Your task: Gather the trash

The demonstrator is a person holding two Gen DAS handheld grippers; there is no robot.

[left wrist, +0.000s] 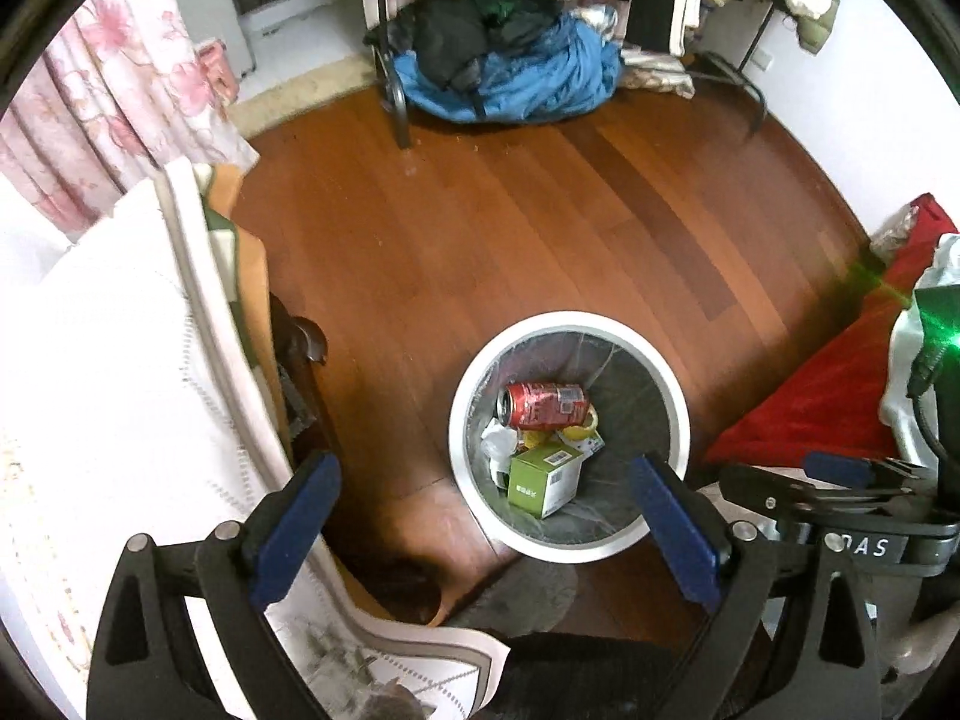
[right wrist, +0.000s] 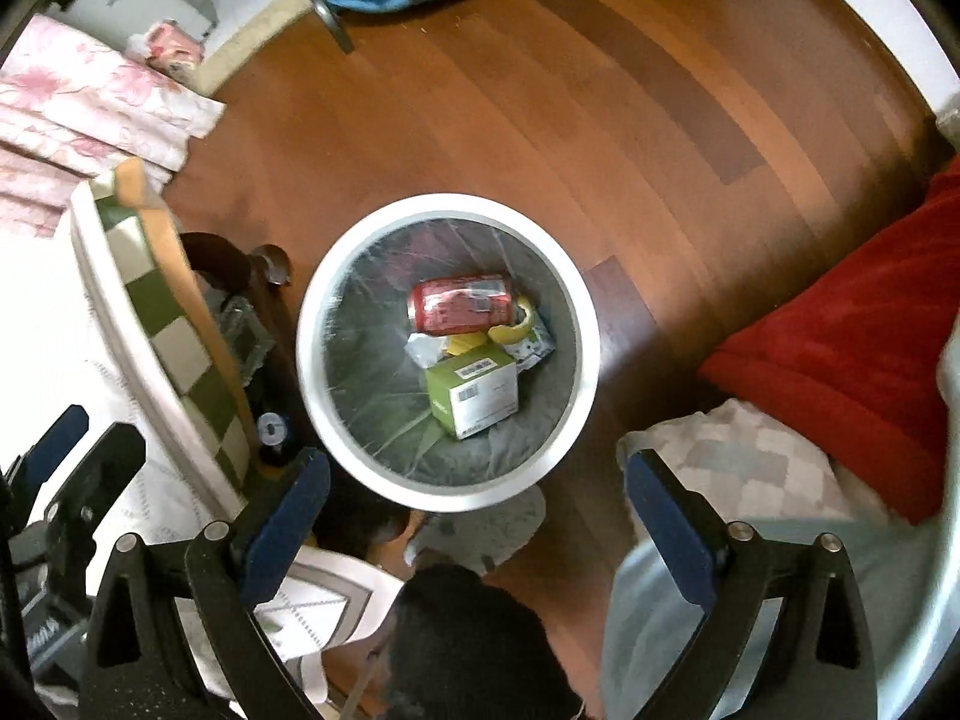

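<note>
While we hold both claws high over the round white-rimmed waste bin [right wrist: 447,204] on the wooden floor [left wrist: 540,210], its trash lies inside: a crushed red drink can [right wrist: 461,303] at twelve o'clock, a green-and-white cardboard box [right wrist: 474,390] at six. Left claw [left wrist: 486,528] and right claw [right wrist: 477,516] gape wide, empty, touching nothing, apparently after a drop.

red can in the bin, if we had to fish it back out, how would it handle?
The red can lies on its side atop other trash in the white bin, so a nudge would probably roll it. Its end looks opened in the left wrist view, so it is likely empty, light and easy to dent. The smooth printed wall may slip between pads.
</note>
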